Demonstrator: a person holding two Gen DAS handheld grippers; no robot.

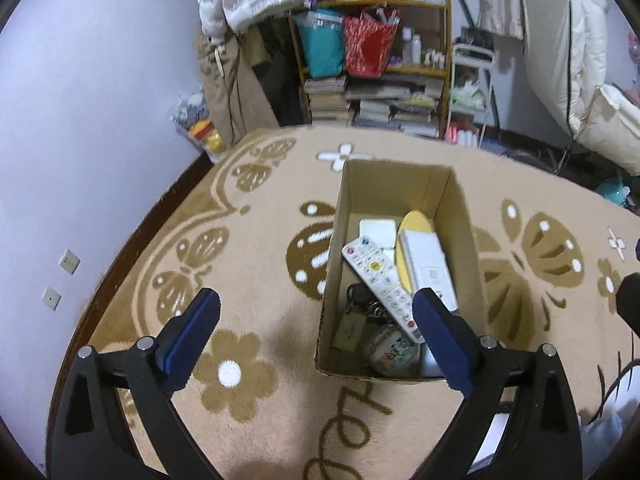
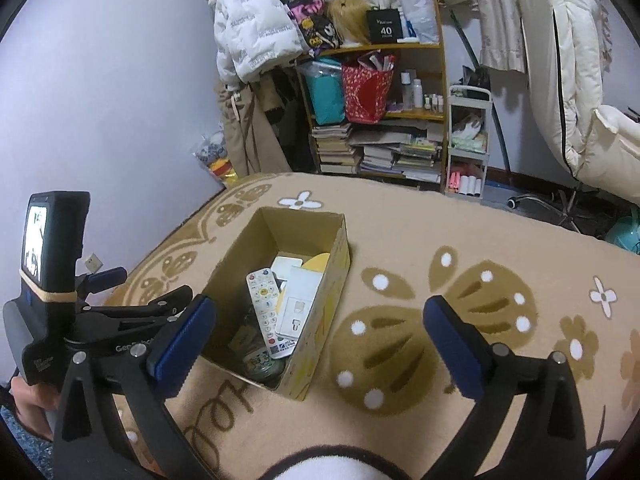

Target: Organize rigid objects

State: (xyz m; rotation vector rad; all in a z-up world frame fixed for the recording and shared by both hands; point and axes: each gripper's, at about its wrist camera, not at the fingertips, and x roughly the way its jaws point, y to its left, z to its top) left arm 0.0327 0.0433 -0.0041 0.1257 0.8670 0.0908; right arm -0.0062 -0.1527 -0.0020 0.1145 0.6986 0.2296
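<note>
An open cardboard box (image 1: 400,184) stands on the patterned beige rug (image 1: 248,264). Inside lie a white remote (image 1: 380,280), a flat white case (image 1: 428,268), a yellow oval piece (image 1: 416,220), a small white box (image 1: 378,232), black keys (image 1: 362,300) and a round printed tin (image 1: 394,354). My left gripper (image 1: 316,300) hangs open above the box's near left corner, with nothing between its blue pads. My right gripper (image 2: 320,308) is open and empty over the rug, just right of the box (image 2: 240,264). The remote (image 2: 264,300) and tin (image 2: 262,362) show there too. The left gripper (image 2: 148,284) is at the far left.
A wooden shelf (image 1: 400,4) with books, bags and bottles stands against the far wall beyond the rug. Beside it are a small white cart (image 2: 468,140), hanging coats (image 2: 256,28) and a padded chair (image 2: 616,148). A bag of toys (image 1: 200,128) leans at the left wall.
</note>
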